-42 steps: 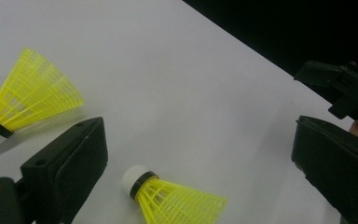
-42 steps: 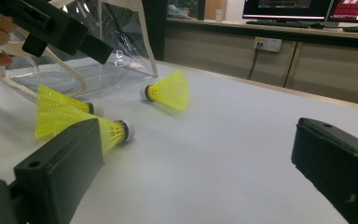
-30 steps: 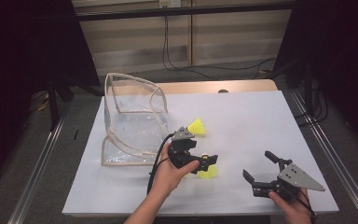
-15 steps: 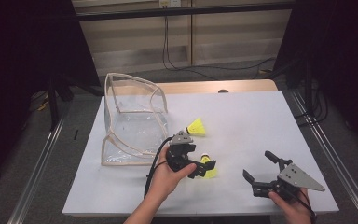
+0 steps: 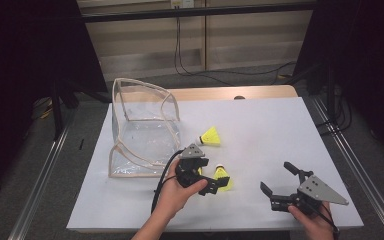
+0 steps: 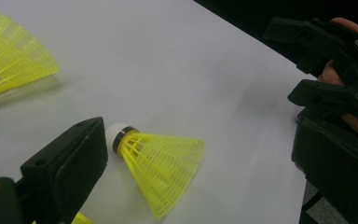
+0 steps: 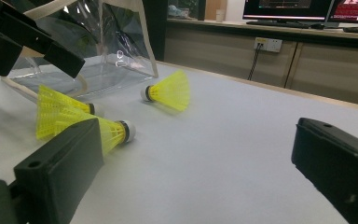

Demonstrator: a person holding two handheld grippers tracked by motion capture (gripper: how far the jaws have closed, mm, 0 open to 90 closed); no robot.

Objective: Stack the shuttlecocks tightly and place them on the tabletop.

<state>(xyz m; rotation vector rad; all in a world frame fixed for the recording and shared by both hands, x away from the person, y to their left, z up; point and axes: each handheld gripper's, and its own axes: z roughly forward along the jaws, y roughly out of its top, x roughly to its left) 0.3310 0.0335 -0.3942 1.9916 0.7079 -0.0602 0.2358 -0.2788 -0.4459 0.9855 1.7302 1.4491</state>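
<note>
Three yellow shuttlecocks lie on the white table (image 5: 260, 130): one (image 5: 211, 136) at about one o'clock from the left gripper (image 5: 200, 176), two more (image 5: 222, 178) together right at that gripper. Its jaws stand wide, one beside the white cork of a near shuttlecock (image 6: 161, 163), nothing clamped. At four o'clock, well apart, the right gripper (image 5: 283, 187) hovers low with jaws wide and empty. A clear plastic bag (image 5: 142, 127) stands at eleven o'clock.

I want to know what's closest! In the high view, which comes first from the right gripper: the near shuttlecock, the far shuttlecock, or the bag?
From the right gripper:
1. Near shuttlecock, to its left by the left gripper.
2. Far shuttlecock, farther back.
3. Bag, far left.
</note>
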